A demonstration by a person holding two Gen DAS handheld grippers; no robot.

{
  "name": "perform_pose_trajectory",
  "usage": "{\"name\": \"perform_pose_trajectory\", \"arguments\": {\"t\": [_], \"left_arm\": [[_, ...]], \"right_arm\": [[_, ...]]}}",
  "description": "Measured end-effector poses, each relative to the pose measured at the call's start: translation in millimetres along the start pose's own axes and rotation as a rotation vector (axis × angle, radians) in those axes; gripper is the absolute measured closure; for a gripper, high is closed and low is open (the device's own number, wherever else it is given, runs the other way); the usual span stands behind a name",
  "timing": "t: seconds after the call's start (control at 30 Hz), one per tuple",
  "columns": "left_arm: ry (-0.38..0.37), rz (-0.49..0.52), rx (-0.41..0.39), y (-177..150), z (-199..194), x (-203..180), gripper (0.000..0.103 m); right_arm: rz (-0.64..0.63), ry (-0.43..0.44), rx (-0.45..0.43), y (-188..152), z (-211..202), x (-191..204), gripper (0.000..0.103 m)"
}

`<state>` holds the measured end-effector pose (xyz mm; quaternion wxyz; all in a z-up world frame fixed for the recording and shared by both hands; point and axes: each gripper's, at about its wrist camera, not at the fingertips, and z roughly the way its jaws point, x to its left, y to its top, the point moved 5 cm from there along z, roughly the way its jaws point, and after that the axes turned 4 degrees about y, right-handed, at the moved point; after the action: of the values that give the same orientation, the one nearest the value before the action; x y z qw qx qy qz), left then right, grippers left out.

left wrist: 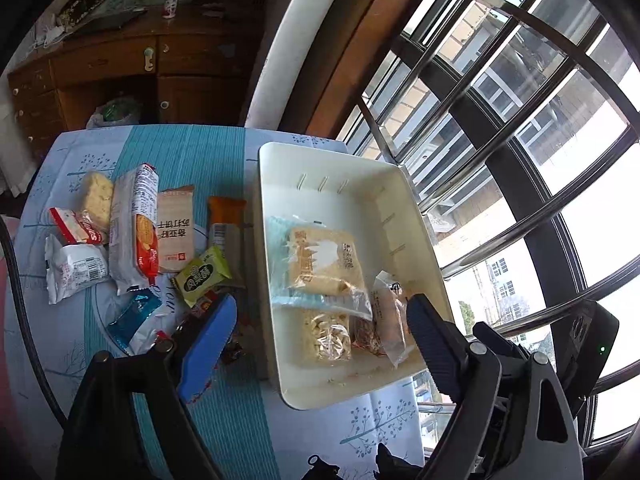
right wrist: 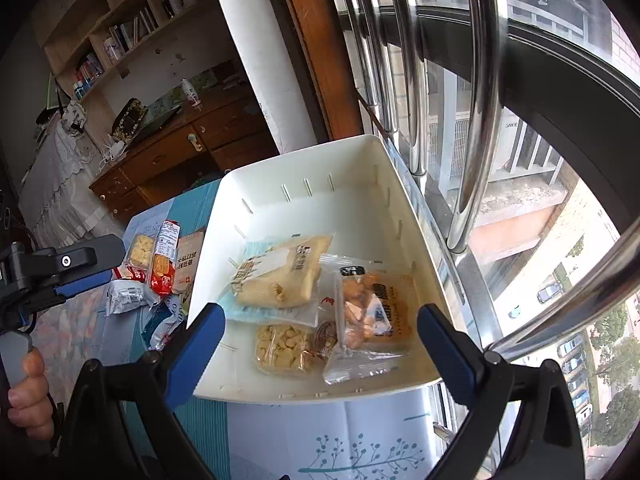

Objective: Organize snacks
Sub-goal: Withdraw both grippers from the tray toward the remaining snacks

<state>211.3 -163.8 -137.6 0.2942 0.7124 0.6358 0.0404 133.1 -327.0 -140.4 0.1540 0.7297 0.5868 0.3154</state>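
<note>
Both the left hand-held gripper (left wrist: 320, 320) and the right hand-held gripper (right wrist: 320, 332) gape wide, empty, above the white tray (right wrist: 280, 168) of snack packets (right wrist: 280, 276) on the bench (left wrist: 224, 148).

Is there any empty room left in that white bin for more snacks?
Yes. The bin's far half, toward the slotted back wall, is bare. The near half is crowded with overlapping packets. On the table, loose snacks fill the space left of the bin.
</note>
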Motion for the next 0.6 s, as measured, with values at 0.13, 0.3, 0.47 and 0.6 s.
{"name": "perform_pose_trajectory", "arguments": {"t": [0.13,0.3,0.47,0.6], "left_arm": [[0.033,0.012,-0.013,-4,-11,15,0.016],[0.069,-0.003,-0.022,-11,-24,38,0.016],[0.113,-0.012,-0.031,-19,-38,60,0.016],[0.131,-0.031,-0.048,-24,-52,80,0.016]], "right_arm": [[0.006,0.017,0.023,-5,4,10,0.005],[0.009,0.050,0.051,-10,8,25,0.005],[0.040,0.097,0.095,-18,15,39,0.005],[0.065,0.120,0.117,-22,19,52,0.005]]}}
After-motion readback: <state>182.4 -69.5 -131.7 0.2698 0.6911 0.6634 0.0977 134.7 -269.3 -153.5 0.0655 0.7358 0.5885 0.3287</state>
